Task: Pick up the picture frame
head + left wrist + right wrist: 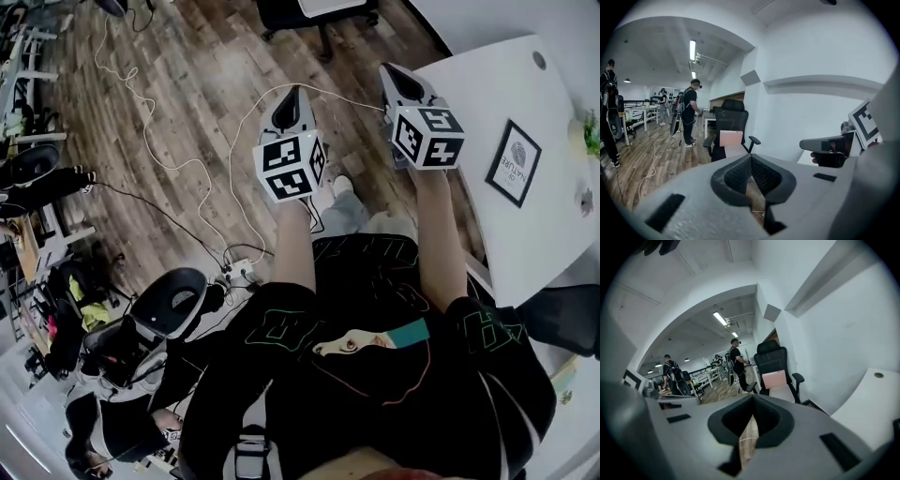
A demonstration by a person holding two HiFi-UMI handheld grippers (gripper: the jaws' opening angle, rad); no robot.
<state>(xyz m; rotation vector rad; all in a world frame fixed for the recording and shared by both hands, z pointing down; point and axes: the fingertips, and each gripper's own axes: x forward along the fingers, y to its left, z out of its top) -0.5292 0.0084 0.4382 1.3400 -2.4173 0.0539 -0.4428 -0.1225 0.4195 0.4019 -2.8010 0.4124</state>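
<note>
Left tool and right tool, jaws together, hover near table bearing picture frame.

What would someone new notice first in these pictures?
The left gripper and right gripper jut forward at the centre of the head view, each with a black-and-white marker cube, jaws together and empty. To their right a black picture frame lies on the white table, untouched.
</note>
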